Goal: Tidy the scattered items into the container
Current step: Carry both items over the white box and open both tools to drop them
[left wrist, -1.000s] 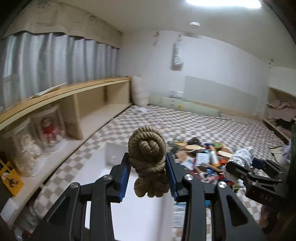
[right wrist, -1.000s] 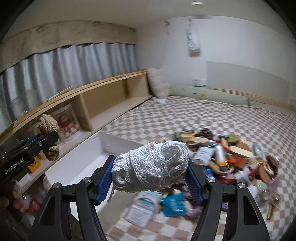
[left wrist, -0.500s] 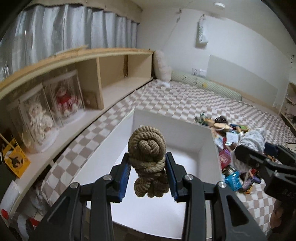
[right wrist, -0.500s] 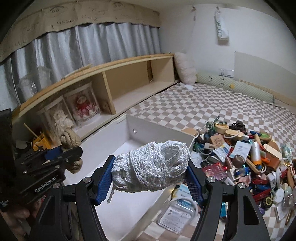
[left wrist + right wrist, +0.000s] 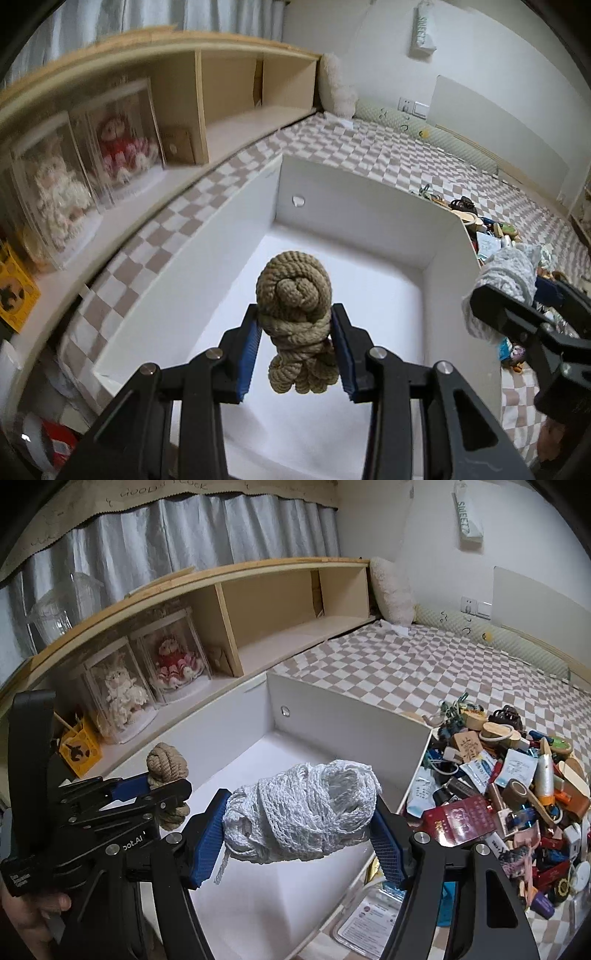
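Note:
My left gripper (image 5: pixel 295 354) is shut on a tan knotted rope bundle (image 5: pixel 295 295) and holds it above the inside of the open white box (image 5: pixel 354 206). The box looks empty inside. My right gripper (image 5: pixel 301 834) is shut on a white net bundle (image 5: pixel 303 812), held over the box's right part near its right wall (image 5: pixel 417 771). In the right wrist view the left gripper (image 5: pixel 162 794) with the rope (image 5: pixel 166 764) is at the left. In the left wrist view the right gripper (image 5: pixel 513 295) with the net (image 5: pixel 506 273) is at the right.
A pile of several small items (image 5: pixel 517 786) lies on the checkered surface right of the box. A wooden shelf (image 5: pixel 229 635) with two dolls in clear cases (image 5: pixel 147 679) runs along the left. A plastic packet (image 5: pixel 373 923) lies by the box's near right corner.
Both grippers have moved forward and down over the white box, each still holding its bundle. The box fills more of both views.

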Motion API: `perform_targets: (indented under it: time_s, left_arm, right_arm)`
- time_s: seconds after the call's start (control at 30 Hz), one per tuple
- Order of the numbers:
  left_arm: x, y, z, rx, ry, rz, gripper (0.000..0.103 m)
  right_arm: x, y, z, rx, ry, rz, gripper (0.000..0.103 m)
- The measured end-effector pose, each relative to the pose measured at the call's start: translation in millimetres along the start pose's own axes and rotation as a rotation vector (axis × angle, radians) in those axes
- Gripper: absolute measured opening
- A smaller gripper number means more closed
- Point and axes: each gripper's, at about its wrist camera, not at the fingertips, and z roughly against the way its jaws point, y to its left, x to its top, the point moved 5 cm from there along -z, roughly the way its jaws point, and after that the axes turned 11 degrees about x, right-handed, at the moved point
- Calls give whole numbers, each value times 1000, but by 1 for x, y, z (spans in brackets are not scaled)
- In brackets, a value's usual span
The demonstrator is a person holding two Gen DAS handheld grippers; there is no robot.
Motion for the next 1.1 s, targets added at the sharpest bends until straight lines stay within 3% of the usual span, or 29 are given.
perform_targets:
  time_s: [0.2,0.27,0.3,0.33,0.77,0.87,1.0,1.1]
  left_arm:
    - [-5,3,-10,10,26,4,39]
    - [-5,4,-12,18,27,15,55]
    - [-5,6,-12,22,24,30,74]
    - [-5,9,-11,24,18,44,82]
    - [-5,20,-3,7,-5,96,82]
    - [-2,18,-1,2,-11,84,82]
    - [-1,15,2,1,-20,71,82]
    - [-1,13,4,-4,-26,61,82]
  right_arm:
    - [-2,-1,-18,12,28,-5,72]
    - [-2,-1,-23,15,35,-7,72]
    - [-3,-1,-26,17,40,-8,72]
    - [-3,-1,-29,20,46,-8,72]
    - [-17,-2,-50,21,109,4,72]
    - [-19,-3,-49,26,108,11,75]
    - [-19,-5,-45,17,100,15,91]
    - [-20,-6,-40,2,98,22,92]
